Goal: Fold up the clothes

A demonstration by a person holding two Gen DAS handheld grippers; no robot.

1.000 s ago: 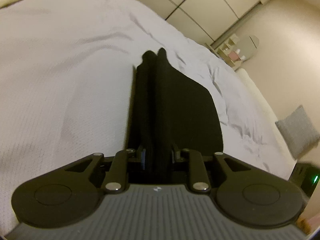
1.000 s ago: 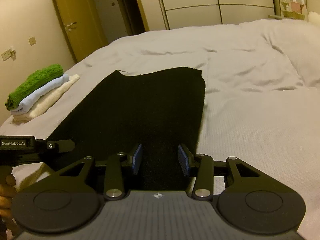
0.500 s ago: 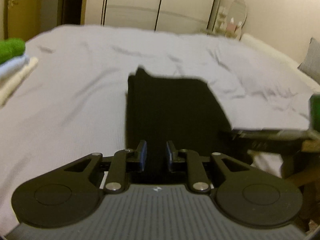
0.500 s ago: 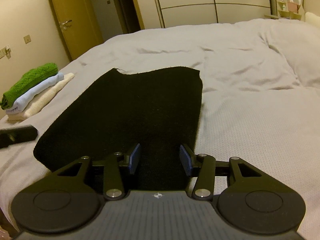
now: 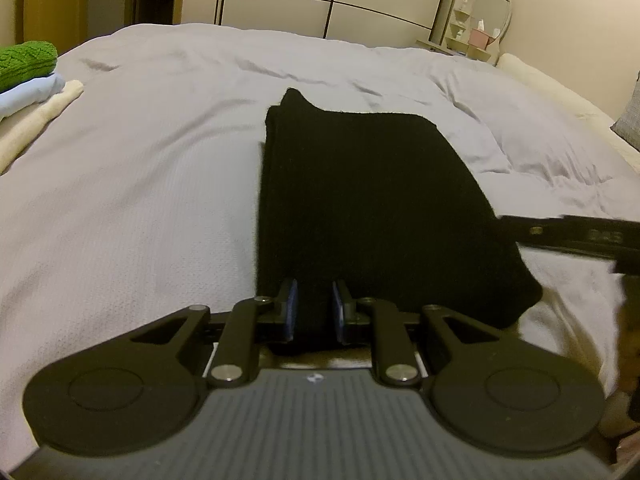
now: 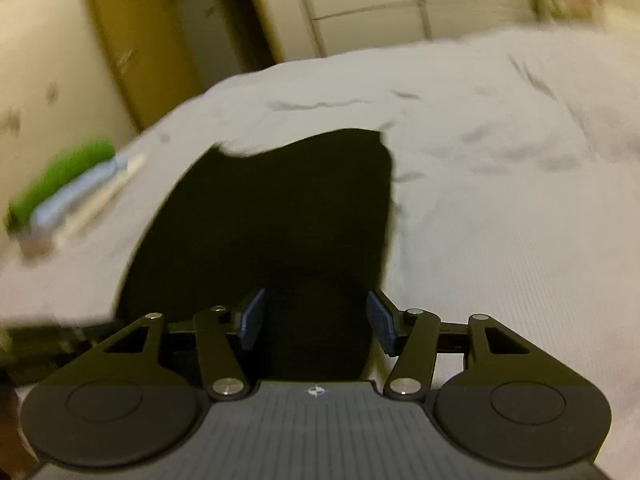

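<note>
Your left gripper [image 5: 313, 305] points down at the near edge of the black garment [image 5: 360, 208]. Its fingers [image 5: 289, 307] stand close together with black cloth running between them; the gap is narrow, and the blue pads look pressed on the fabric, so you have it clamped at that edge.

The black garment lies flat on the bed [image 5: 140, 168], on the pale lilac cover, folded into a long panel. Its left edge runs straight away from you, with a thick doubled fold along it. A small peak sticks up at the far left corner.

Your right gripper [image 6: 316, 318] sits over the near right part of the same garment [image 6: 280, 208]. Its fingers [image 6: 253, 318] have just been opening and stand well apart. Cloth lies between them, but the pads do not press on it. This view is blurred.

In the left wrist view, a dark bar from the right gripper [image 5: 568, 236] crosses in at the right, just beside the garment's right edge.

A stack of folded clothes [image 5: 28, 76] rests at the far left of the bed: green on top, pale blue under it, cream at the bottom. It is well apart from the black garment.

Behind the bed: pale wardrobe doors [image 5: 320, 0], and a round mirror [image 5: 492, 8] on a small shelf unit.
</note>
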